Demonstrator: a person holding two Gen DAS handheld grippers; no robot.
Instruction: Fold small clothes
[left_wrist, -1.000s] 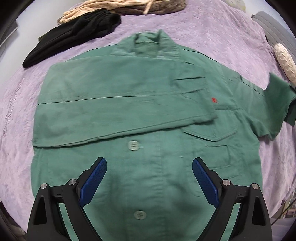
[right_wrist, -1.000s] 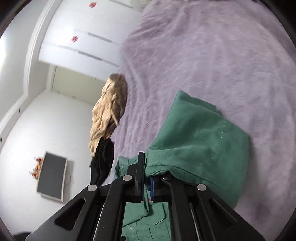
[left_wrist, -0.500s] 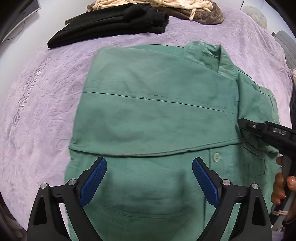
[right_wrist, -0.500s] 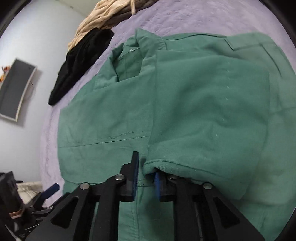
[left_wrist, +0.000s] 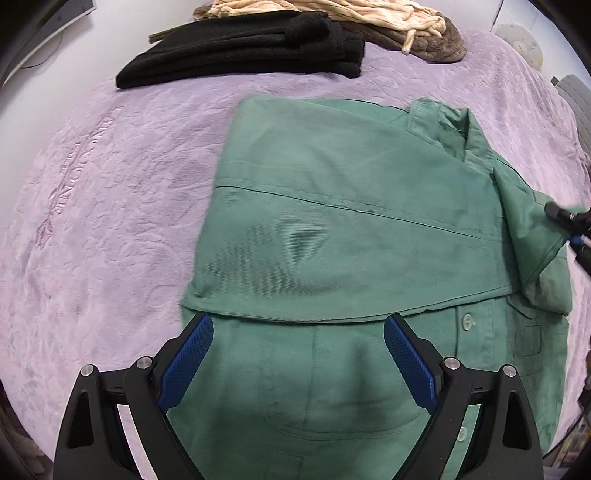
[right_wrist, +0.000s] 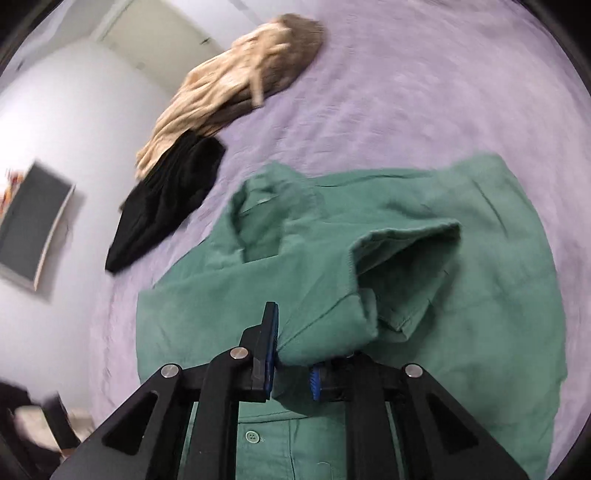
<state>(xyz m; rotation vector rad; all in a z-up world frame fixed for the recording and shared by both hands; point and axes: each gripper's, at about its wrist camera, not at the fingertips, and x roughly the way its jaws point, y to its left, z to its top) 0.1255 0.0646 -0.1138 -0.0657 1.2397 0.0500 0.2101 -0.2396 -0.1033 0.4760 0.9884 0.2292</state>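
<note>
The left tool (left_wrist: 298, 354) hovers low over the green shirt (left_wrist: 351, 236), its blue pads spread wide with nothing between them, aimed toward 12 o'clock at the edge of the folded-over panel. The right tool (right_wrist: 293, 365) is clamped on the sleeve (right_wrist: 373, 291), which lifts off the shirt body and drapes back toward 1 o'clock. The shirt lies on the purple bedspread (left_wrist: 110, 206), collar (right_wrist: 255, 221) toward 11 o'clock in the right view. Bare bedspread opens at 9 o'clock; black clothes (left_wrist: 251, 48) and a beige pile (left_wrist: 354, 18) lie at 12 o'clock.
</note>
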